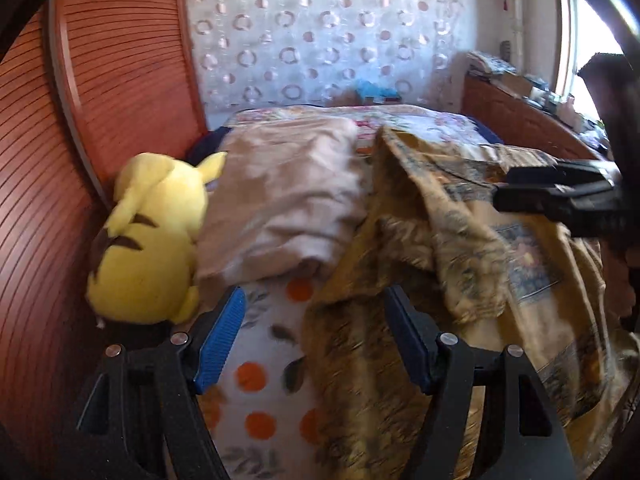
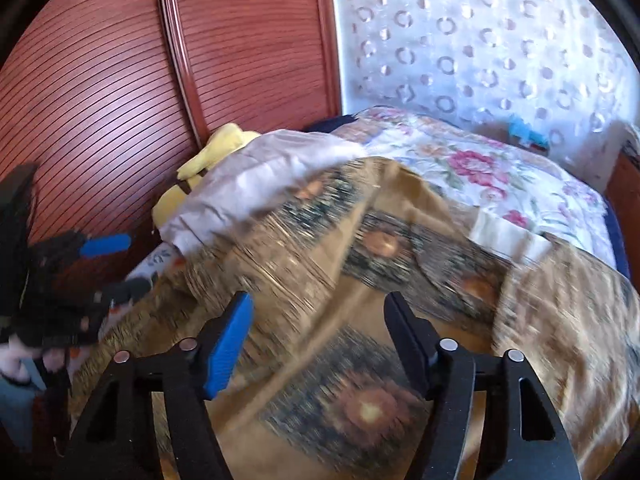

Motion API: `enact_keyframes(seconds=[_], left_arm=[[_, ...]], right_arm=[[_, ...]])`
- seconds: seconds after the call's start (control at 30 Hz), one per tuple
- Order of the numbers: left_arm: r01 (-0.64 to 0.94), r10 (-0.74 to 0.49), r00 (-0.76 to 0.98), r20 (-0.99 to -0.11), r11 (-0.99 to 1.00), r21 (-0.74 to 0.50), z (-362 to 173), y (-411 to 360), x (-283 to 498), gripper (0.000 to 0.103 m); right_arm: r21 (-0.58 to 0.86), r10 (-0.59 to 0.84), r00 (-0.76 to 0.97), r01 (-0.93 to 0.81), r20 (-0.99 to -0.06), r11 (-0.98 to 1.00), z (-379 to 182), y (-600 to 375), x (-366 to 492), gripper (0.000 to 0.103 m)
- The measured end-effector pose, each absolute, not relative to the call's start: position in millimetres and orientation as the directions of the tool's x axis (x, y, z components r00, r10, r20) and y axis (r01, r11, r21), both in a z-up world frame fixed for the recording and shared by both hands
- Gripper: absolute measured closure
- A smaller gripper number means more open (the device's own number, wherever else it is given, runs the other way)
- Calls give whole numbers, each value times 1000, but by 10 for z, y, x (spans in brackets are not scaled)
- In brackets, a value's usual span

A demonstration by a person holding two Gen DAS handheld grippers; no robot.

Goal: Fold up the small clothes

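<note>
1. Between our left hand-held gripper's blue pads we see the spotted sheet and the near edge of a mustard patterned cloth; the jaws are spread and pinch nothing.
2. Our right hand-held gripper hangs just over the same cloth, jaws spread too, nothing between them.
3. That cloth is the piece we judge to be in hand: it lies rumpled on the bed, one part heaped up, not yet flat or folded.
4. Both grippers sit low and close to it, likely so we can pick an edge on each side and pull it square.
5. A pale folded garment lies beyond, touching the mustard cloth, probably parked there as finished.
6. A yellow plush rests against the wooden panel, beside the pale garment and apart from the mustard cloth.
7. Motion blur hides the cloth's hems, so we cannot tell which edge is which.
</note>
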State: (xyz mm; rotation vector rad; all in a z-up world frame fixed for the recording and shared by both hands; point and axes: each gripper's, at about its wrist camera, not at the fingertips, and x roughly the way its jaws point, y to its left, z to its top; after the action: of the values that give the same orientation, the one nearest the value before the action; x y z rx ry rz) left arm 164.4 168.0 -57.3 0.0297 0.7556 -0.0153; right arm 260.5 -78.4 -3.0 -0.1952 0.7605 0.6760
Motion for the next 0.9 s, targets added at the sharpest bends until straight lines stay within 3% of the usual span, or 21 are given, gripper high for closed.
enact_keyframes(seconds=[0.23, 0.3, 0.43, 0.47, 0.7, 0.9], left_arm=[[24, -25, 731, -682, 1000, -11, -646, 1738, 1484, 31], [32, -34, 733, -680, 999, -15, -642, 1714, 1477, 31], [55, -62, 739, -671, 998, -31, -623, 1657, 1478, 31], [62, -67, 738, -671, 998, -30, -622, 1639, 1482, 31], [84, -79, 744, -663, 996, -25, -566, 1551, 1532, 31], [84, -86, 757, -648, 996, -33, -462, 1467, 1711, 31]], right_arm=[[84, 481, 481, -638, -733, 766, -131, -250, 2911, 37], [43, 442, 485, -636, -754, 771, -170, -150, 2977, 47], [-15, 366, 492, -611, -790, 791, -216, -92, 3132, 88], [-16, 363, 484, -616, -796, 788, -221, -125, 3166, 91], [-1, 375, 525, -583, -764, 813, -36, -643, 3202, 94], [-121, 221, 559, -508, -799, 853, -344, -873, 3303, 94]])
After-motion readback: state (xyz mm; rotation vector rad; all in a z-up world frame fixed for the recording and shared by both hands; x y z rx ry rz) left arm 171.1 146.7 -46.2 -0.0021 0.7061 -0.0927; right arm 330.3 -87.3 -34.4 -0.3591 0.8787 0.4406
